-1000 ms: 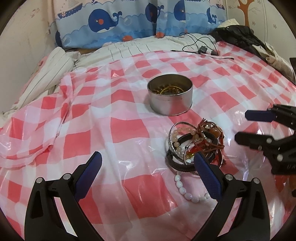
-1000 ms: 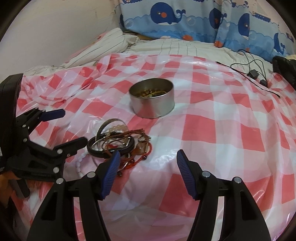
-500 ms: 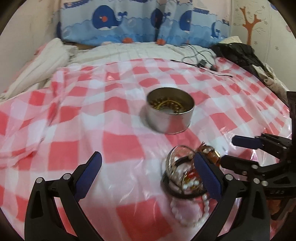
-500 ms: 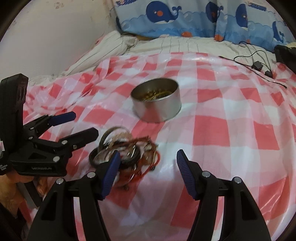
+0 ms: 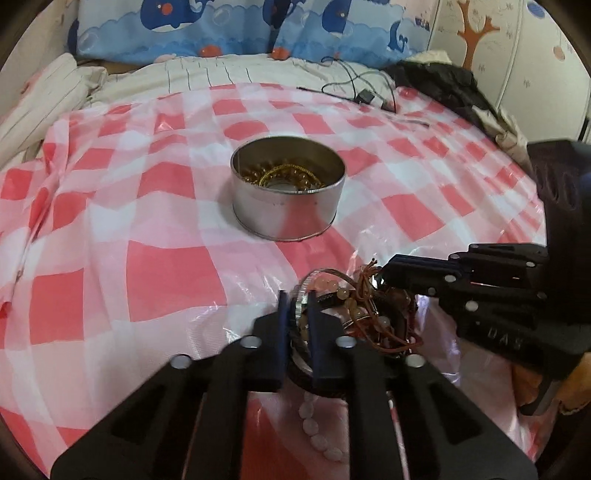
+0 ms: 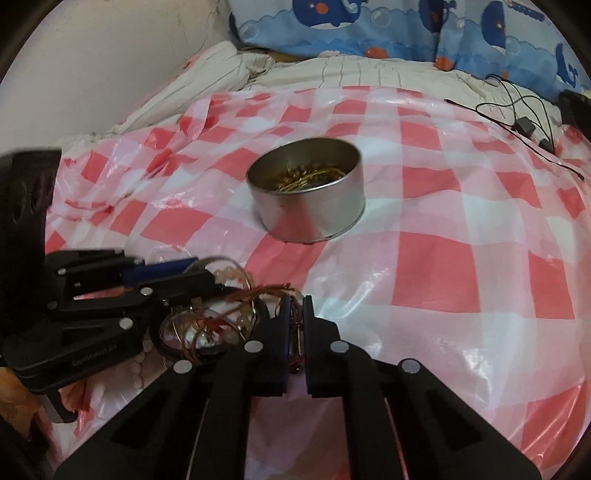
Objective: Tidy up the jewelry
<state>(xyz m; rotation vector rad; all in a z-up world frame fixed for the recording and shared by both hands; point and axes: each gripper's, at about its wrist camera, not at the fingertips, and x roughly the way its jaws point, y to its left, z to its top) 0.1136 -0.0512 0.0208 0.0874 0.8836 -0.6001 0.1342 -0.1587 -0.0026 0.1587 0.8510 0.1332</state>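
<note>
A tangled pile of bracelets (image 5: pixel 362 314) lies on the red-and-white checked sheet, in front of a round metal tin (image 5: pixel 288 195) that holds gold beaded jewelry. My left gripper (image 5: pixel 297 306) is shut on a silver bangle at the pile's left side. My right gripper (image 6: pixel 295 314) is shut on a red-brown cord bracelet (image 6: pixel 266 295) at the pile's right side. The tin also shows in the right wrist view (image 6: pixel 306 192). A white bead strand (image 5: pixel 317 432) trails toward me from the pile.
Whale-print pillows (image 5: pixel 221 29) and striped bedding lie at the back. A black cable with a plug (image 5: pixel 365 96) lies behind the tin. Dark clothing (image 5: pixel 443 85) is heaped at the far right.
Both grippers moved down into the bracelet pile and went from wide open to shut, the left on the bangle, the right on the cord bracelet.
</note>
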